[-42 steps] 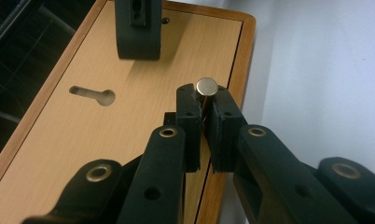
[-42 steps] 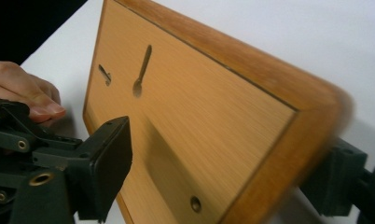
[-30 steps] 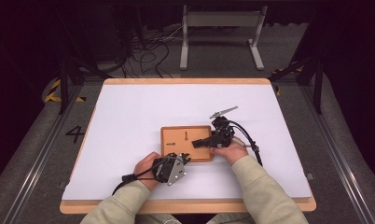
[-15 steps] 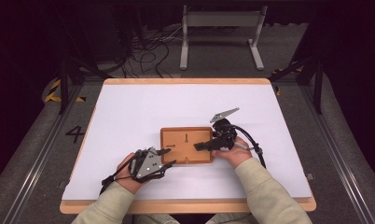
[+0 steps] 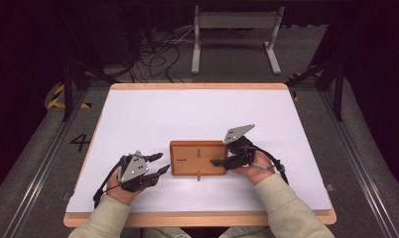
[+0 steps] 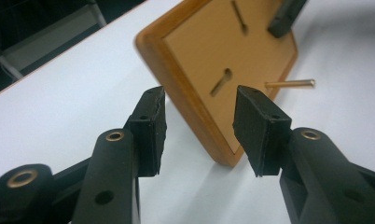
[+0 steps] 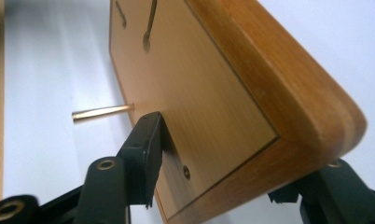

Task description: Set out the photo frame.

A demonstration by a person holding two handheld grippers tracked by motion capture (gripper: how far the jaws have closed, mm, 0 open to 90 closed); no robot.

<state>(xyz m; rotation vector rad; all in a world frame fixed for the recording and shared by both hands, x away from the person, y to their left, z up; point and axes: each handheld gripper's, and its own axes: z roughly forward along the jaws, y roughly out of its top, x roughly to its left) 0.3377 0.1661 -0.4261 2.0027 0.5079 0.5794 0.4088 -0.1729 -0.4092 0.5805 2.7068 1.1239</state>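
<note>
Your right gripper (image 5: 218,162) straddles the wooden board's (image 5: 197,157) right corner mid-table, jaws just closing, left gripper (image 5: 159,164) half-open beside it – stiff, smooth, probably slippery, so pinch that thick rim

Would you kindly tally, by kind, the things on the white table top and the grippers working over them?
Wooden board: 1
Brass pin sticking out from the board's near edge: 1
Grippers: 2, the left gripper and the right gripper
Total: 4
</note>
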